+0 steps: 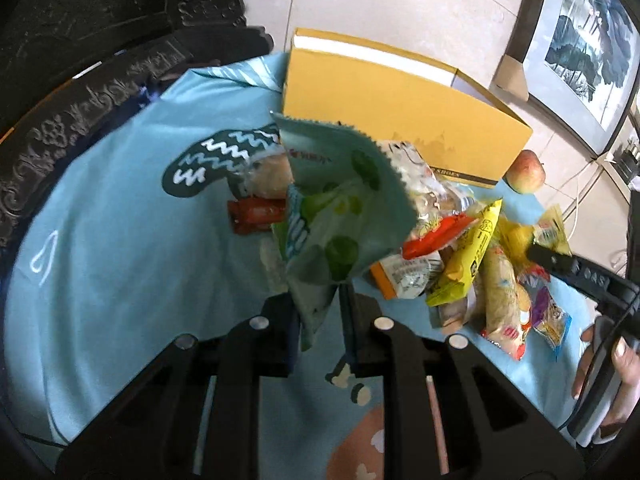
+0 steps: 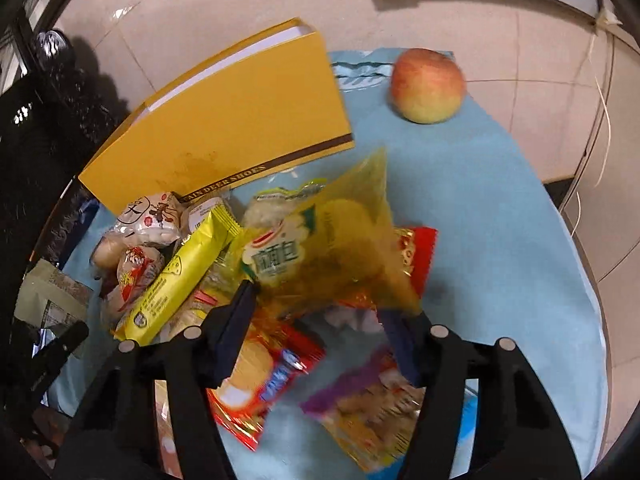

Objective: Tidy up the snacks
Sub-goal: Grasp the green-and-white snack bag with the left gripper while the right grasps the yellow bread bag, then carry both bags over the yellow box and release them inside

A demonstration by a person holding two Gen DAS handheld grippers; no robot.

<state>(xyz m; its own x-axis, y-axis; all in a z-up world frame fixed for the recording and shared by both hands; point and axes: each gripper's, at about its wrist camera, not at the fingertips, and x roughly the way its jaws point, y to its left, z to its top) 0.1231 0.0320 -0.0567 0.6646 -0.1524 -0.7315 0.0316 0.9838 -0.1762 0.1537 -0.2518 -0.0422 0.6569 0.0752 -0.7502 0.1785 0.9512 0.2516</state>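
My left gripper (image 1: 318,300) is shut on a pale green snack packet (image 1: 340,208) and holds it up above the blue cloth (image 1: 120,260). My right gripper (image 2: 320,312) stands wide around a yellow bread packet (image 2: 320,252), which looks lifted and blurred; I cannot tell whether the fingers pinch it. A pile of snacks lies under it: a yellow cheese-print bar (image 2: 180,276), a red wafer packet (image 2: 260,380), a purple packet (image 2: 372,400). The pile also shows in the left wrist view (image 1: 472,264).
A yellow shoe box (image 1: 400,112) stands at the back of the cloth, also in the right wrist view (image 2: 232,120). An apple (image 2: 428,84) lies beside it. Dark carved furniture (image 1: 80,100) borders the left. Tiled floor lies beyond.
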